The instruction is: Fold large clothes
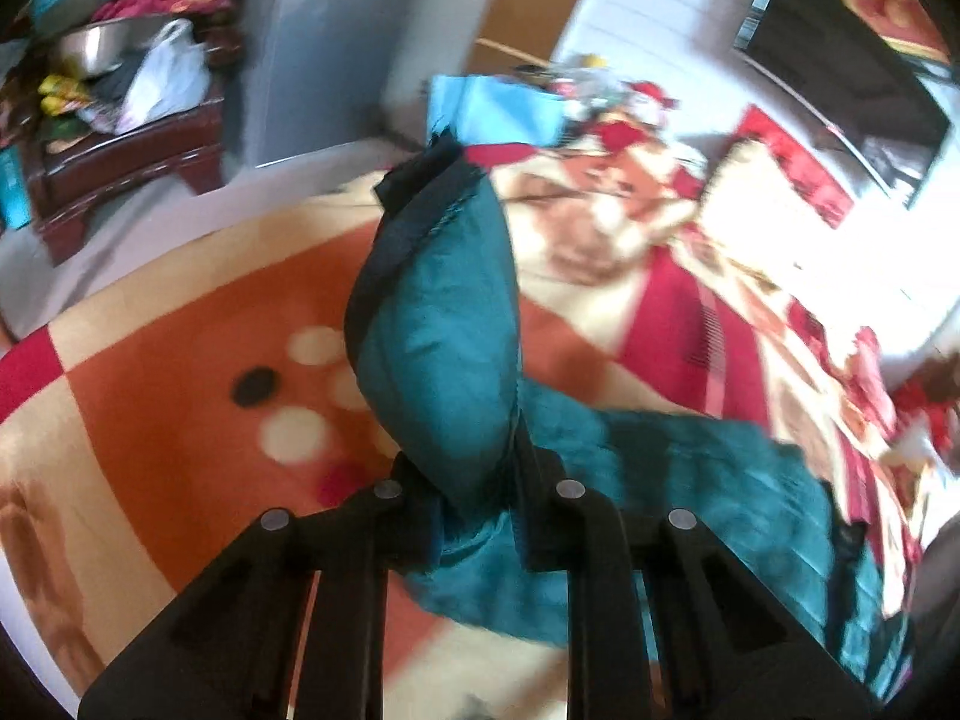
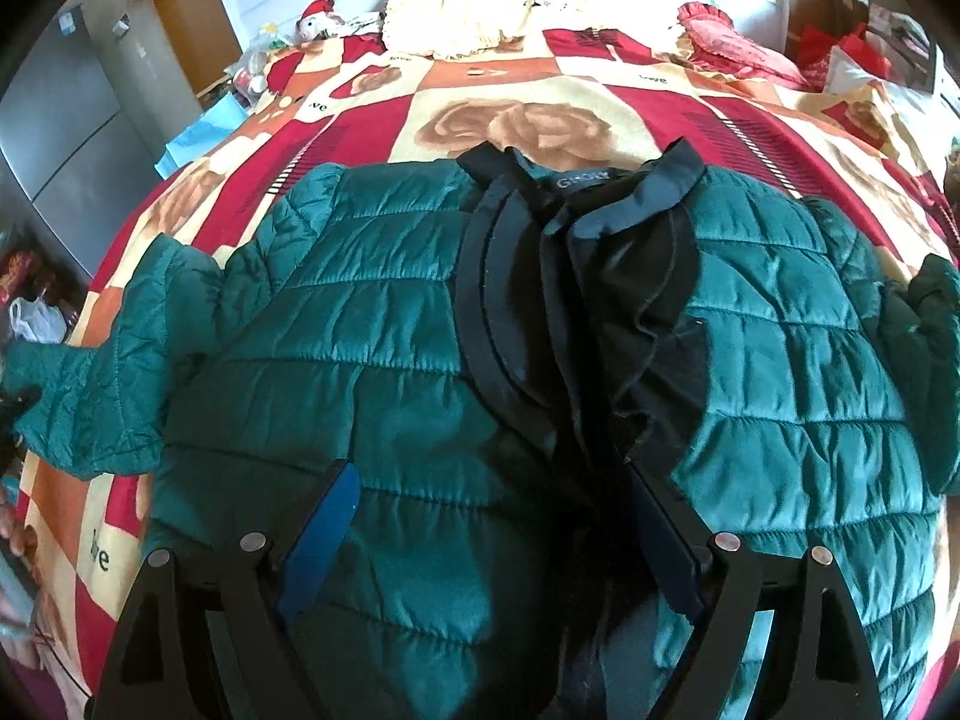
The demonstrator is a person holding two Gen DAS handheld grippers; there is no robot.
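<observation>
A teal quilted jacket [image 2: 384, 324] with a black collar and placket lies front up on the bed, collar toward the pillows. My left gripper [image 1: 462, 480] is shut on the jacket's sleeve [image 1: 438, 324] and holds its black-trimmed cuff up above the blanket; the view is blurred. My right gripper [image 2: 498, 516] is open and empty, hovering over the lower front of the jacket, with its fingers [image 2: 327, 516] on either side of the placket. The right sleeve [image 2: 927, 306] lies at the far right edge.
The bed carries a red, orange and cream rose blanket [image 2: 516, 120] with a cream pillow [image 2: 468, 6] and a pink cushion [image 2: 738, 42] at its head. A dark wooden cabinet [image 1: 120, 162] with clutter stands left of the bed, near a grey fridge [image 2: 66, 138].
</observation>
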